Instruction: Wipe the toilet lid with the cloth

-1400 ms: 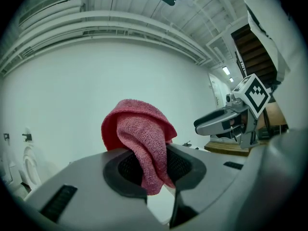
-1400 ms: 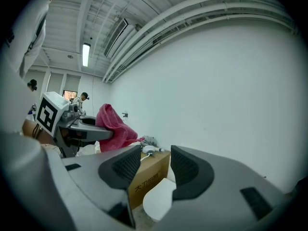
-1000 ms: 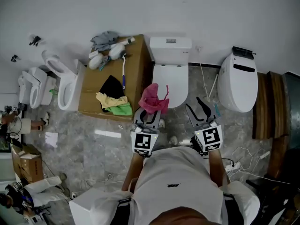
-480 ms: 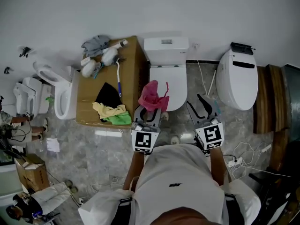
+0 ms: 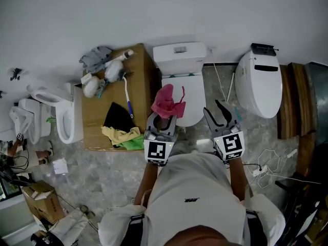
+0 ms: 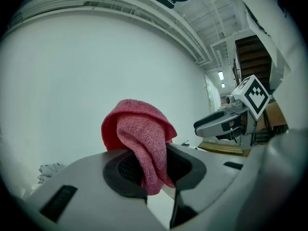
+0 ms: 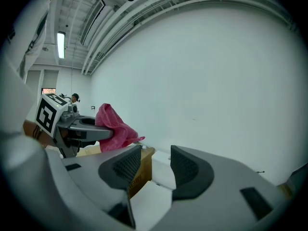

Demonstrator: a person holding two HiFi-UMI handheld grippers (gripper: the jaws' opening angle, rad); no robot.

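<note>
At the far left, a brown box (image 5: 97,129) is sitting on the floor, carrying a brush (image 5: 126,94) and some loose rags (image 5: 123,135). Just right of it, the left gripper (image 5: 163,118) is hovering at the front left corner of the toilet (image 5: 180,55), its fingers clenching a pink cloth (image 5: 166,101). The left gripper view is showing the cloth (image 6: 139,134) pinched between the dark pads of the left gripper (image 6: 154,165), bunching up above them and folding over. The cloth's long axis is running along the fingers, away from the person and towards the wall, with one loose corner pointing up over the lid (image 5: 189,94). The cloth is hanging over the lid's left edge; whether it is touching cannot be told. The lid is lying closed, its long axis running from the tank towards the person. Further right, the right gripper (image 5: 211,108) is hovering beside the lid's right front edge. In its own view the right gripper (image 7: 156,165) is holding nothing, fingers released and apart. A second toilet (image 5: 259,83) is standing at the far right
</note>
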